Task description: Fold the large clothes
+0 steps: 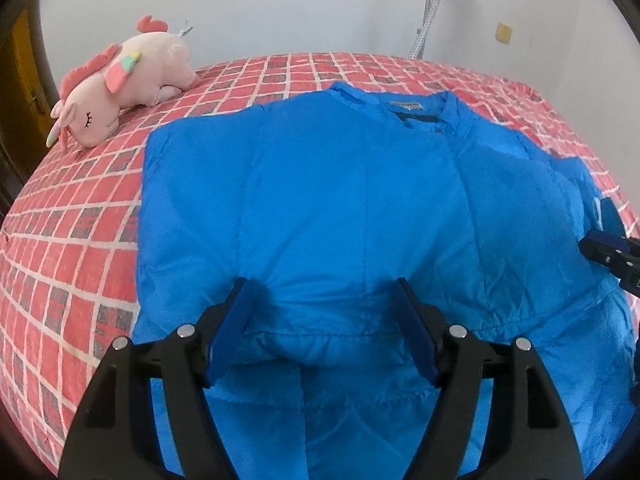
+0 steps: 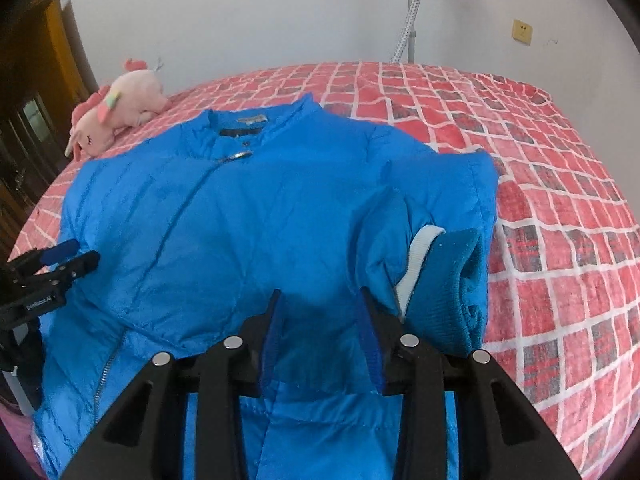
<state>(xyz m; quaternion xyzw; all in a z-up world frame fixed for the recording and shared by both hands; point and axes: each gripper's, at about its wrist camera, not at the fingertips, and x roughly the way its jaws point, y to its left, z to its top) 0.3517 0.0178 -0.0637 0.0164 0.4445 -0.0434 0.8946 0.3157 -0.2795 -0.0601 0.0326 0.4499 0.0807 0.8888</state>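
Ideally, both parted, empty grippers, left gripper (image 1: 324, 320) and right gripper (image 2: 320, 328), pinch the puffy blue jacket's (image 2: 224, 216) hem at the near edge of the red-checked bed (image 2: 560, 208), lifting evenly.

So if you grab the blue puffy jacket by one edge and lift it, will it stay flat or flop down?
Probably flop: the blue jacket is soft, with wrinkles and a sleeve already folded over. It looks puffy, so likely light for its size. Its shiny fabric may slide a bit on the checked bedspread.
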